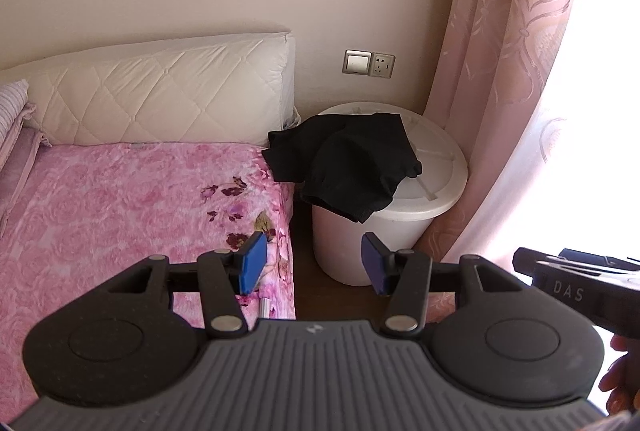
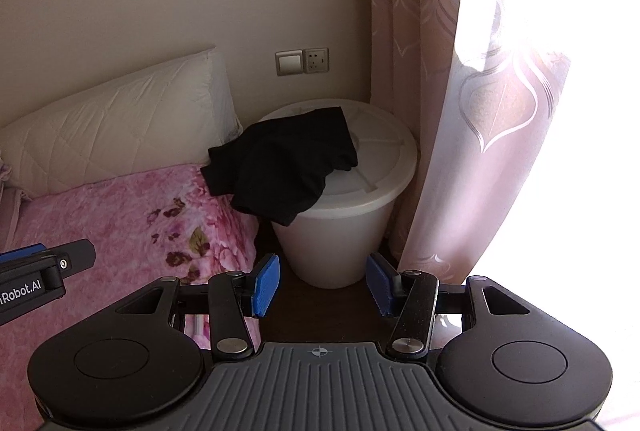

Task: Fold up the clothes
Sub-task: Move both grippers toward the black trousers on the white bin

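Observation:
A crumpled black garment point(image 1: 348, 163) lies on the lid of a white bucket point(image 1: 424, 199), with one corner reaching onto the bed. It also shows in the right wrist view point(image 2: 284, 171) on the same bucket point(image 2: 368, 199). My left gripper point(image 1: 316, 263) is open and empty, short of the bucket, over the bed's edge. My right gripper point(image 2: 323, 285) is open and empty, in front of the bucket's base. Both are well apart from the garment.
A bed with a pink floral blanket point(image 1: 120, 211) lies to the left, a white quilted pillow point(image 1: 160, 95) at its head. A pink curtain point(image 1: 500, 91) hangs right of the bucket. A wall switch and socket point(image 1: 368, 63) sit above the bucket. Dark floor separates bed and bucket.

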A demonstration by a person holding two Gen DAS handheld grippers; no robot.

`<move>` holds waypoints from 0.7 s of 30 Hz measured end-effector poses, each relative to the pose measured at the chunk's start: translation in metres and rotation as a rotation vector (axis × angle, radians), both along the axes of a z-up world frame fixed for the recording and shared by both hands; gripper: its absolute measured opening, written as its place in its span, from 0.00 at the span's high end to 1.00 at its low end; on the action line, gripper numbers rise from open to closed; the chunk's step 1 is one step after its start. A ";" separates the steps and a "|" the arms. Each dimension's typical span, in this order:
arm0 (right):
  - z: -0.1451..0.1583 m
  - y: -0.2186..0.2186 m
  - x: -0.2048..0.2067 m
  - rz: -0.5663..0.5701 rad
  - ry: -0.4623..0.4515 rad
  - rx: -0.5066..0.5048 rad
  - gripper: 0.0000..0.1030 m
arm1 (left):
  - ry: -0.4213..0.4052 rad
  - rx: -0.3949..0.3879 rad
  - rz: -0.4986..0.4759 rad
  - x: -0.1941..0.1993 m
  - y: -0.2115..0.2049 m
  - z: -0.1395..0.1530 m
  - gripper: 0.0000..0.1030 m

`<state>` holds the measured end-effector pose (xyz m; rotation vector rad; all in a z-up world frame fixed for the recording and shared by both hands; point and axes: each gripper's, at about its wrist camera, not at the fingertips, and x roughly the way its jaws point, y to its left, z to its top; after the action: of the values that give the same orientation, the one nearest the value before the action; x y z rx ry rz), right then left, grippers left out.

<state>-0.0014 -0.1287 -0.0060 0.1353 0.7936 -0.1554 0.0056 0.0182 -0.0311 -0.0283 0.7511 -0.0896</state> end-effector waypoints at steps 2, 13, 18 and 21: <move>0.000 -0.002 0.002 0.002 -0.005 0.000 0.49 | 0.001 -0.004 -0.002 0.003 0.002 0.002 0.53; -0.006 -0.012 0.004 0.017 -0.017 -0.009 0.49 | 0.009 -0.028 -0.003 0.013 0.014 0.002 0.53; -0.009 -0.016 0.006 0.024 -0.015 -0.012 0.49 | 0.017 -0.031 0.001 0.023 0.020 0.001 0.53; -0.007 -0.015 0.011 0.024 -0.016 -0.016 0.49 | 0.020 -0.035 0.001 0.027 0.024 0.001 0.53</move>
<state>0.0094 -0.1439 -0.0133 0.1122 0.7774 -0.1381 0.0327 0.0419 -0.0301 -0.0626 0.7691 -0.1019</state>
